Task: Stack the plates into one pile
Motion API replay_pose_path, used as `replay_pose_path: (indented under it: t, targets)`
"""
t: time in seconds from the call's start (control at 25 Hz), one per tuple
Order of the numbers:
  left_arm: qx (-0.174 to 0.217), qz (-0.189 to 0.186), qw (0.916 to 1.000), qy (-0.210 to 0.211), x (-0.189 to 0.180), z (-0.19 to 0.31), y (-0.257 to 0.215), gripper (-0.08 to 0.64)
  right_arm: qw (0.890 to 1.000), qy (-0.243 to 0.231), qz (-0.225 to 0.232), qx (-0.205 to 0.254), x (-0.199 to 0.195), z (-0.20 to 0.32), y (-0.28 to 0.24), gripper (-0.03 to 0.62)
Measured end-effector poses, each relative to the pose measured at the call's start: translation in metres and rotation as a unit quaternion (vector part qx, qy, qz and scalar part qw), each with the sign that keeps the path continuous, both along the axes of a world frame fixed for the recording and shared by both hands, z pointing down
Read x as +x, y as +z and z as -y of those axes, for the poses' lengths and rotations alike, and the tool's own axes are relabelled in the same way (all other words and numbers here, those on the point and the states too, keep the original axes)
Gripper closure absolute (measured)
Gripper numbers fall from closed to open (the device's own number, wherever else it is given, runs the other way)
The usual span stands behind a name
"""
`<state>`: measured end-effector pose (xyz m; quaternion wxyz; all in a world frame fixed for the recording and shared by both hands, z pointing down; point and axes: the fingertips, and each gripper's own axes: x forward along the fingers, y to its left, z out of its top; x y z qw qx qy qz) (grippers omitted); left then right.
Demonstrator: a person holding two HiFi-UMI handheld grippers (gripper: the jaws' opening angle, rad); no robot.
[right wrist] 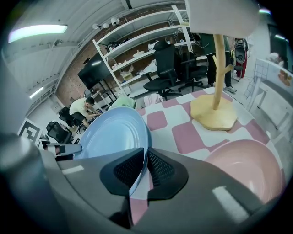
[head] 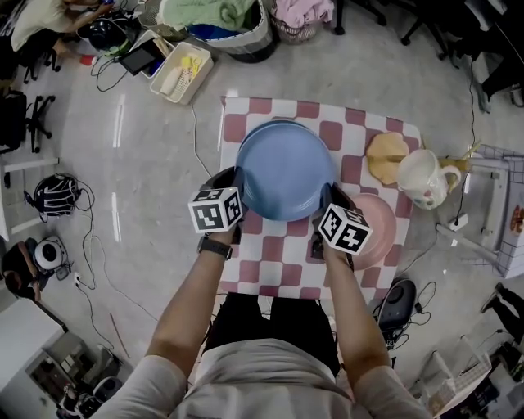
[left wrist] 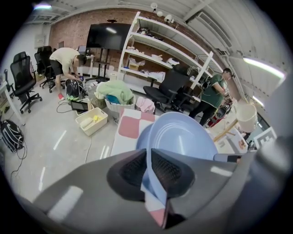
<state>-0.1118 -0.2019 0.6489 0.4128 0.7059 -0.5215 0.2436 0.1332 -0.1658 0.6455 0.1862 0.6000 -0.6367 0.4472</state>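
Observation:
A light blue plate (head: 285, 176) hangs over the pink-and-white checkered table (head: 262, 250), carried by both grippers. My left gripper (head: 237, 186) is shut on its left rim, and the rim sits between the ribbed pads (left wrist: 149, 171). My right gripper (head: 327, 203) is shut on the right rim (right wrist: 145, 167). A second blue plate (head: 278, 124) lies on the table under it, showing only at its far edge, and also beside the held plate (left wrist: 138, 139). A pink plate (head: 383, 223) lies on the table just right of the right gripper (right wrist: 249, 167).
A wooden mug stand (head: 386, 157) with a white mug (head: 422, 180) stands at the table's far right, close to the pink plate. On the floor are a white crate (head: 182, 72), a laundry basket (head: 221, 20), cables and a dark bag (head: 399, 303). People and office chairs are farther off.

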Motion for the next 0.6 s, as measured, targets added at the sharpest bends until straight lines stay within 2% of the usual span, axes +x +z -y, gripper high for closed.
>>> replay_pose_path:
  t: [0.36, 0.6]
  targets:
    - [0.0, -0.002, 1.0, -0.004, 0.004, 0.016, 0.012, 0.534, 1.0, -0.016, 0.014, 0.011, -0.007, 0.017, 0.012, 0.552]
    - [0.006, 0.012, 0.9998, -0.013, -0.002, 0.019, 0.014, 0.532, 0.999, -0.031, -0.001, 0.022, -0.007, 0.021, 0.016, 0.514]
